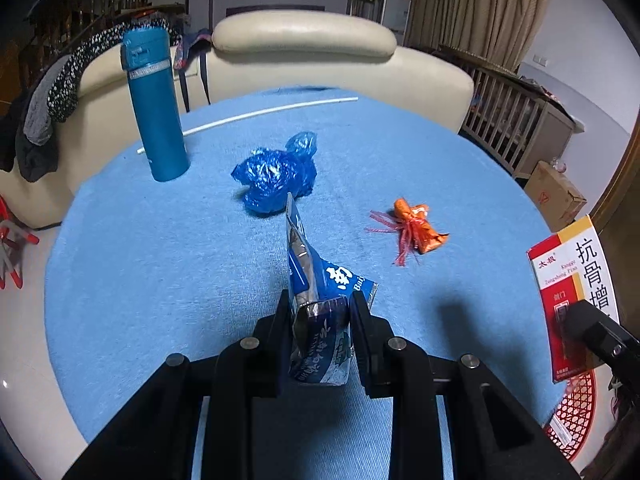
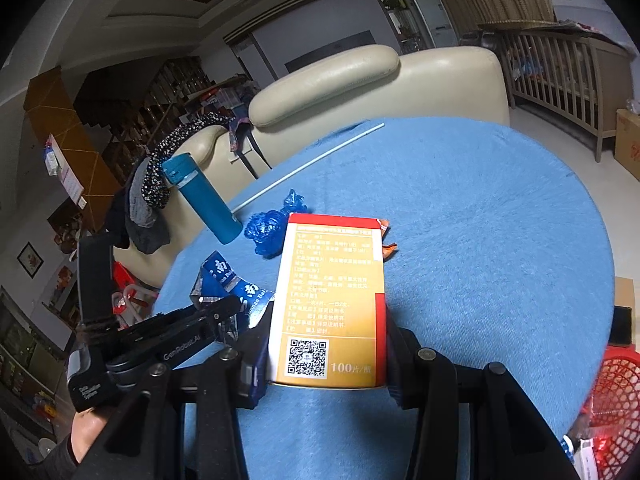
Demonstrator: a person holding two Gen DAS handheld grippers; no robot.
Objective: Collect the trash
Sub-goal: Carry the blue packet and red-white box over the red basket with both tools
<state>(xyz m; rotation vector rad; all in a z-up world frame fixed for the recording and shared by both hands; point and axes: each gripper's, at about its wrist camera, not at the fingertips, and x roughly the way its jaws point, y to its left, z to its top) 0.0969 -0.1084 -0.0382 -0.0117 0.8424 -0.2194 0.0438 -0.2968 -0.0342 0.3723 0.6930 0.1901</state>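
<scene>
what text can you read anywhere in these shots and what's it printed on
"抗骨增" in large characters, "Zengsheng Pian" in small ones: front of the red and white medicine box in the right gripper.
"100片/瓶" beside a QR code: the box's orange back; its body text is too blurred to read.
"Bai": crumpled blue wrapper in the left gripper; the rest is too creased.
"GenRobot.AI": side of the left gripper, seen from the right wrist.

The red mesh basket [image 2: 616,396] is being cropped by the frame edge at four o'clock. The medicine box [image 2: 332,300] is hiding most of the orange wrapper [image 2: 387,240] at its one o'clock corner. The box's fine print is reading too small to decipher. The right gripper [image 1: 600,340] is running off-frame at three o'clock.
</scene>
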